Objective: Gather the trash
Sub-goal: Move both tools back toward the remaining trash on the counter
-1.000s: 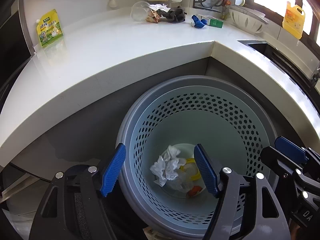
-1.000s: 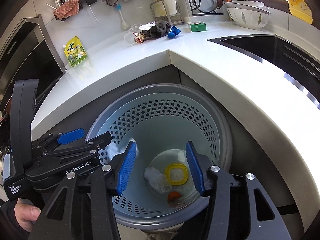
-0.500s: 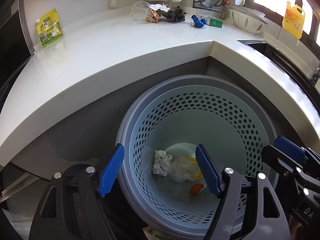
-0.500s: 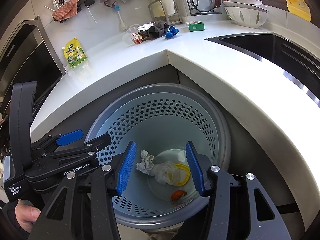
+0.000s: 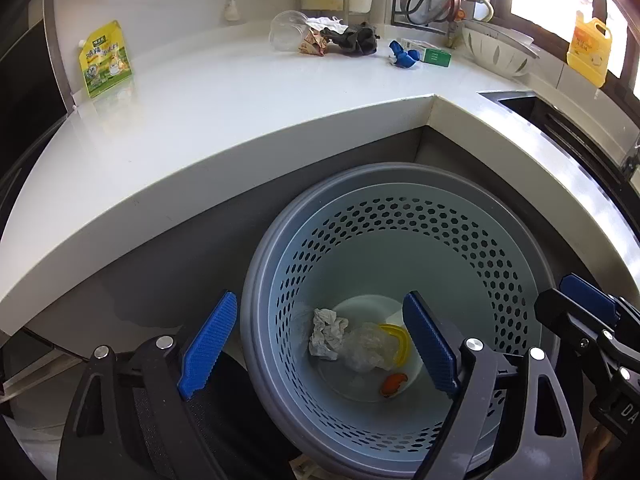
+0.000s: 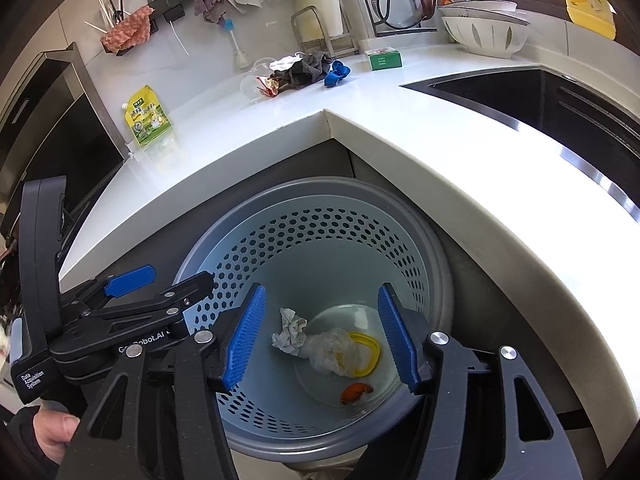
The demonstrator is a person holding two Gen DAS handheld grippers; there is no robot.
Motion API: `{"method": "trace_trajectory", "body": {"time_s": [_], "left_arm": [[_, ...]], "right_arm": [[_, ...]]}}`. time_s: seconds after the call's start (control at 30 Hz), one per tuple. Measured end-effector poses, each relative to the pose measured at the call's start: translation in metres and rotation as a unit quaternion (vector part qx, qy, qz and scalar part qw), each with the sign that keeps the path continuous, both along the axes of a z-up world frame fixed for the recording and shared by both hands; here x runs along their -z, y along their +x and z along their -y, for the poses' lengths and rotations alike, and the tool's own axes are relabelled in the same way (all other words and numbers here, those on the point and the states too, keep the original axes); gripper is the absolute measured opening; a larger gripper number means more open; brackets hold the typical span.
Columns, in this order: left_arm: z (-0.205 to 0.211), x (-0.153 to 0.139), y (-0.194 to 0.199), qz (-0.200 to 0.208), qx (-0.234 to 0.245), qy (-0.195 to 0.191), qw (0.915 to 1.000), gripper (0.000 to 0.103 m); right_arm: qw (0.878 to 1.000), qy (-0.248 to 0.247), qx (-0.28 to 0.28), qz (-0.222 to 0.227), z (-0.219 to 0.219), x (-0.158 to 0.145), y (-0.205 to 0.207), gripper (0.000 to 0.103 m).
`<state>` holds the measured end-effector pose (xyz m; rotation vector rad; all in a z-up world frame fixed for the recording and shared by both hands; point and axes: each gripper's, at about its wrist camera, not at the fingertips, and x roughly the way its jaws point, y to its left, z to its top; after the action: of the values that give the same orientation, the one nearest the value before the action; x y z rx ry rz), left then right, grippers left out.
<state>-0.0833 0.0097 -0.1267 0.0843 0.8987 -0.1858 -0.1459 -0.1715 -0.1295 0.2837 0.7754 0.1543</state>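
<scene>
The perforated grey-blue waste bin (image 5: 400,264) is seen from above, standing below the inner corner of the white countertop (image 5: 240,120). The left gripper (image 5: 320,344) is held over the near rim of the bin with its blue-padded jaws spread wide and nothing between them. The right gripper (image 6: 318,336) is likewise held over the bin, jaws wide and empty.

On the floor of the bin a crumpled white paper ball (image 6: 289,330) is seen, touching a wad of clear plastic film (image 6: 332,350). The film lies partly over a yellow ring-shaped piece (image 6: 370,354), and a small orange scrap (image 6: 356,391) rests just beside it, nearer the camera.

Further trash lies on the countertop, well beyond the bin toward the back wall: a clear plastic cup (image 5: 285,32) on its side, a printed wrapper (image 5: 310,43) touching it, a dark crumpled cloth (image 5: 354,38), and a blue crumpled item (image 5: 403,56) beside a green-and-white box (image 5: 430,52). A yellow-green pouch (image 5: 105,60) is propped against the wall, far left of the bin. A white colander (image 5: 496,50) and a yellow bottle (image 5: 588,50) are placed to the right of the box.
</scene>
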Motion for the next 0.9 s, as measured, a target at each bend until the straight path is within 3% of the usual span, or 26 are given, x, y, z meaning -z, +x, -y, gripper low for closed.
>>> {"method": "trace_trajectory", "body": {"time_s": [0.27,0.57,0.9], "left_arm": [[-0.007,-0.014,0.013,0.008,0.000,-0.023,0.9997,0.085],[-0.013,-0.061,0.048,0.055,-0.006,-0.044,0.9975,0.093],[-0.011,-0.099,0.111,0.096,-0.013,-0.021,0.9951,0.095]], "right_arm": [[1.000,-0.015,-0.003,0.015,0.001,-0.017,0.014,0.063],[0.998,-0.034,-0.012,0.054,0.012,-0.061,0.051,0.066],[0.996,-0.060,-0.025,0.065,0.024,-0.093,0.114,0.069]]}}
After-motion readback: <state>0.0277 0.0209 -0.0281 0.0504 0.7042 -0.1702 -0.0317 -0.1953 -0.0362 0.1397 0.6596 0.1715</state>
